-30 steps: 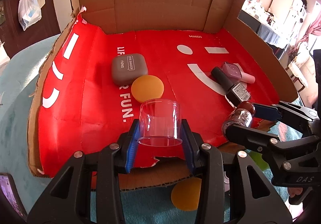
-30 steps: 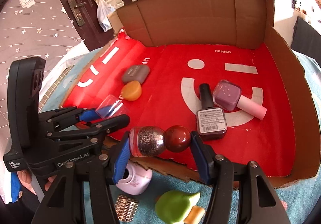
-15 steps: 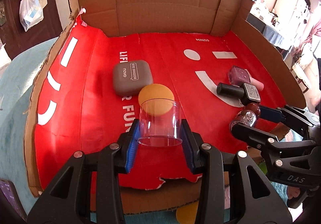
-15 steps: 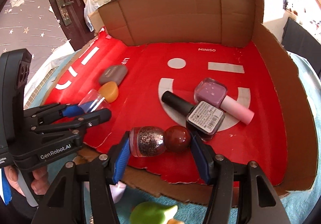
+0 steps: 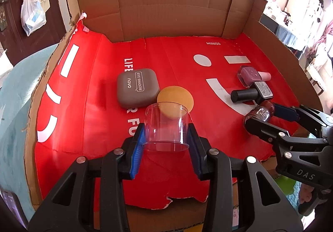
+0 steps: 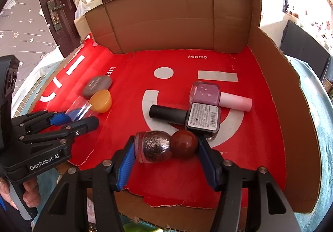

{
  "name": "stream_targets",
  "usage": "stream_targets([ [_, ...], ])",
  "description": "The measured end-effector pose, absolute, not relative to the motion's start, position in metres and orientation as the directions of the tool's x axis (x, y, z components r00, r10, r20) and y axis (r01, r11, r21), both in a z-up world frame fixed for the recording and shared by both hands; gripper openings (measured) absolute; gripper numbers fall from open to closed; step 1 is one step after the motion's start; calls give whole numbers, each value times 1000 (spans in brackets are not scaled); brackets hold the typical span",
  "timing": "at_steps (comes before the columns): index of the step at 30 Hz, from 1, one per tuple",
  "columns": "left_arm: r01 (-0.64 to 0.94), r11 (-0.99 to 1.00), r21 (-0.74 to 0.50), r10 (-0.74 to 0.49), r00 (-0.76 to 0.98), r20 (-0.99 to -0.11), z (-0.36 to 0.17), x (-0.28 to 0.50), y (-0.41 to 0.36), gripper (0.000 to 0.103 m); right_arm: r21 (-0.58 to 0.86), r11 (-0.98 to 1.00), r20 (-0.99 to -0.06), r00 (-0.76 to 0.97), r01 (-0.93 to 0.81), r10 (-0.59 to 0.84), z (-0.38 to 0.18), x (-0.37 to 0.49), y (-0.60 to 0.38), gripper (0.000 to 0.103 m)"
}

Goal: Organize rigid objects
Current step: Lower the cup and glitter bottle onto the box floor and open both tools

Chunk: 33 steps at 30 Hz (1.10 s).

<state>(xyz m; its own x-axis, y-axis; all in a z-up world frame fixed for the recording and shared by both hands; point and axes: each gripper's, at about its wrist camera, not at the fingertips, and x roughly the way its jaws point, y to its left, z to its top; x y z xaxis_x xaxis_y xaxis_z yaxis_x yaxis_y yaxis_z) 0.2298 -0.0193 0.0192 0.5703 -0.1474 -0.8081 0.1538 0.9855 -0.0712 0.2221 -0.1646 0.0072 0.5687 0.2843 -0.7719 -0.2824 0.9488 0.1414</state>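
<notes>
Your left gripper (image 5: pixel 166 142) clamps the light, slippery clear cup (image 5: pixel 166 126) by its walls; your right gripper (image 6: pixel 166 146) pinches the hard glitter bottle (image 6: pixel 164 145) endwise.

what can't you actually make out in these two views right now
- Left wrist view: the green object outside the cardboard box is mostly hidden by the right claw; what it is cannot be told.
- Right wrist view: the barcode label's small print on the black nail polish bottle is too small to read.
- Right wrist view: the clear plastic cup is partly covered by the left claw; its base is hidden.
</notes>
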Motion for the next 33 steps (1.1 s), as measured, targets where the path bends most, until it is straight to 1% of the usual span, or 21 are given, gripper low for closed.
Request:
stream_targets([
  [33,145,988,-46,-123,578,-806,17,233,-22,37,145,952,-772,571,-270,279,7,227,-166,60],
])
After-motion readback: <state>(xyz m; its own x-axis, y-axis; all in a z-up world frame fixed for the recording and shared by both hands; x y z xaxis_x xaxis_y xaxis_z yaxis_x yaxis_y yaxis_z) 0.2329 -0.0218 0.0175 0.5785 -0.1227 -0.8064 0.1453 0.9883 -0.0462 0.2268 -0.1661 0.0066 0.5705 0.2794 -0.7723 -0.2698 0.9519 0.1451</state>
